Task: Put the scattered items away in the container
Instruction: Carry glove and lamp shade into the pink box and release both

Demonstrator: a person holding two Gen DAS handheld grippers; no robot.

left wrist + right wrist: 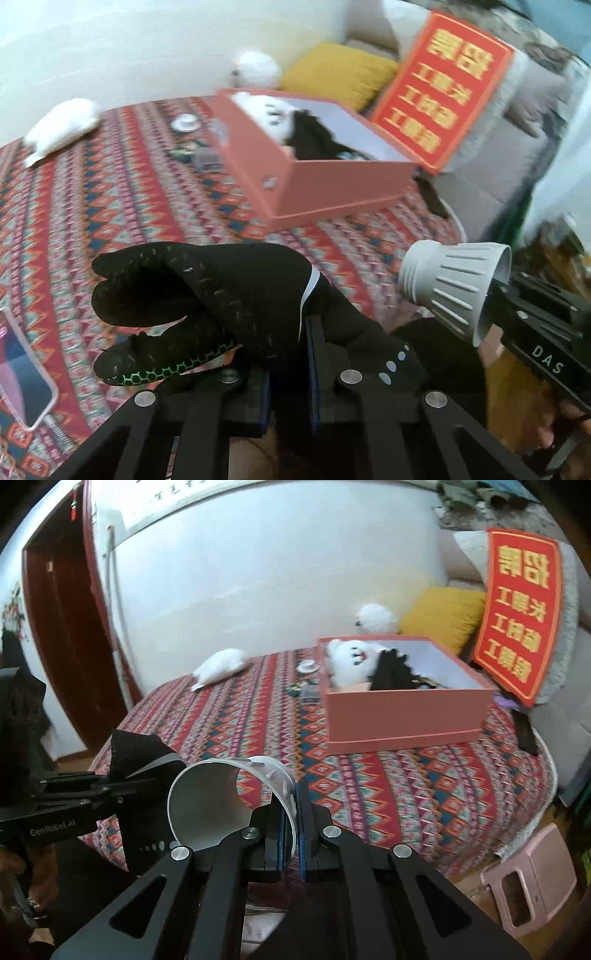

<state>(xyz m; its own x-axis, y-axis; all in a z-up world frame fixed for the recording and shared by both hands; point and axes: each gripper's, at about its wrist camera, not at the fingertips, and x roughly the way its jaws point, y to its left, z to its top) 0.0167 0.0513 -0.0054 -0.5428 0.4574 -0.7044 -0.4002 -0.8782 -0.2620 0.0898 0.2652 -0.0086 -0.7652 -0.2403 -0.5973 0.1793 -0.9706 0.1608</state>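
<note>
My left gripper (pixel 290 332) is shut on a black glove (pixel 207 295) with green honeycomb trim, held above the patterned bedspread. My right gripper (pixel 293 805) is shut on the rim of a grey ribbed cup-shaped housing (pixel 214 808), which also shows in the left wrist view as the grey housing (pixel 458 284) at the right. The pink open box (pixel 317 181) stands ahead on the bed, the same box (pixel 402 716) being right of centre in the right wrist view. It holds a white plush toy (pixel 347 657) and black fabric (pixel 391 672).
On the bedspread (pixel 240 716) lie a white plush (pixel 61 127), a small white dish (pixel 184 122), a clear small case (pixel 310 694) and a phone (pixel 22 365) at the left edge. A red sign (pixel 521 613), yellow cushion (pixel 443 616) and pink stool (pixel 532 878) stand around the bed.
</note>
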